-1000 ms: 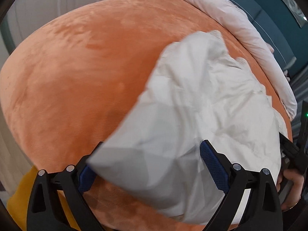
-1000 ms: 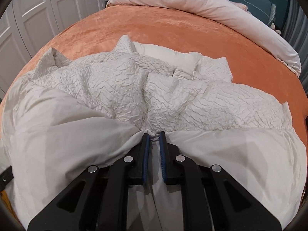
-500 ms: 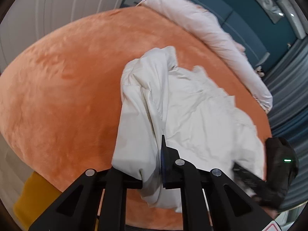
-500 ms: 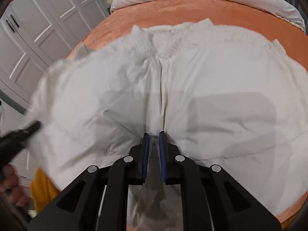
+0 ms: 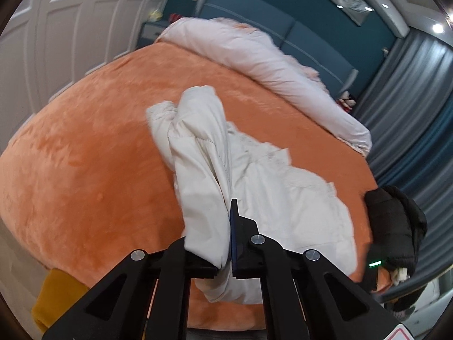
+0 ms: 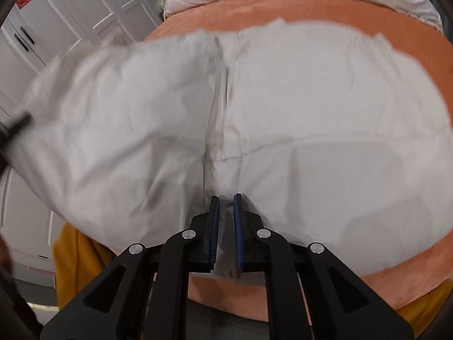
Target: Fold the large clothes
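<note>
A large white padded garment [image 5: 286,198] lies on the orange bed [image 5: 85,170]. My left gripper [image 5: 223,243] is shut on a bunched edge of it at the near side of the bed, and a thick fold rises from the jaws toward the far end. In the right wrist view the same white garment [image 6: 283,107] is spread and lifted, filling most of the frame. My right gripper [image 6: 226,221] is shut on its near hem. The garment's left part is blurred by motion.
A rolled white duvet [image 5: 269,65] lies along the head of the bed. A black jacket [image 5: 396,226] sits at the bed's right corner. White wardrobe doors [image 6: 56,14] stand to the left, grey curtains [image 5: 410,90] to the right. A yellow cloth [image 6: 76,257] hangs below the bed edge.
My left gripper went from open around the garment to shut on it and pulled back. Both grippers lifted the garment off the bed and drew it toward the near edge.
</note>
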Demonstrator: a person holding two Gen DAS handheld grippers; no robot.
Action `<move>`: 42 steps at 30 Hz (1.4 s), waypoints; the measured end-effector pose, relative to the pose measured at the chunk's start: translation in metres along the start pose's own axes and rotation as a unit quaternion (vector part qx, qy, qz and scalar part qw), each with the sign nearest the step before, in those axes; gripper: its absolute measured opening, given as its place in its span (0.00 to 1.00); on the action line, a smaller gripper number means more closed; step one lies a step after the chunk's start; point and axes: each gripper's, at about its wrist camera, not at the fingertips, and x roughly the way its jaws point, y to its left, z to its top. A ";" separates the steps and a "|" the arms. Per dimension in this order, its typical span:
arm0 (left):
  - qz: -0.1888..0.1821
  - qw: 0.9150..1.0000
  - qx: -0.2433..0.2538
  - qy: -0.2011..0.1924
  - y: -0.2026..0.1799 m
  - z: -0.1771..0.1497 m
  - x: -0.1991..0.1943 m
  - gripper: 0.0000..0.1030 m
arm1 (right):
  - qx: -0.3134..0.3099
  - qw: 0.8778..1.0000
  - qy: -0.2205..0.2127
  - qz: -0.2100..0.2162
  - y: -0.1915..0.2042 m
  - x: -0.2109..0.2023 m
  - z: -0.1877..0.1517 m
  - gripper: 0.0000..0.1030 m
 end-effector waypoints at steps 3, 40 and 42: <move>-0.013 0.999 0.052 -0.007 -0.042 0.003 -0.003 0.02 | 0.003 1.000 -0.004 0.011 -0.004 0.018 -0.001 0.09; -0.038 0.918 0.375 0.127 -0.316 -0.147 0.207 0.06 | 0.064 0.984 -0.164 -0.022 -0.207 -0.176 0.086 0.54; -0.042 0.921 0.368 0.120 -0.314 -0.145 0.201 0.08 | 0.045 0.991 -0.129 0.004 -0.202 -0.157 0.117 0.63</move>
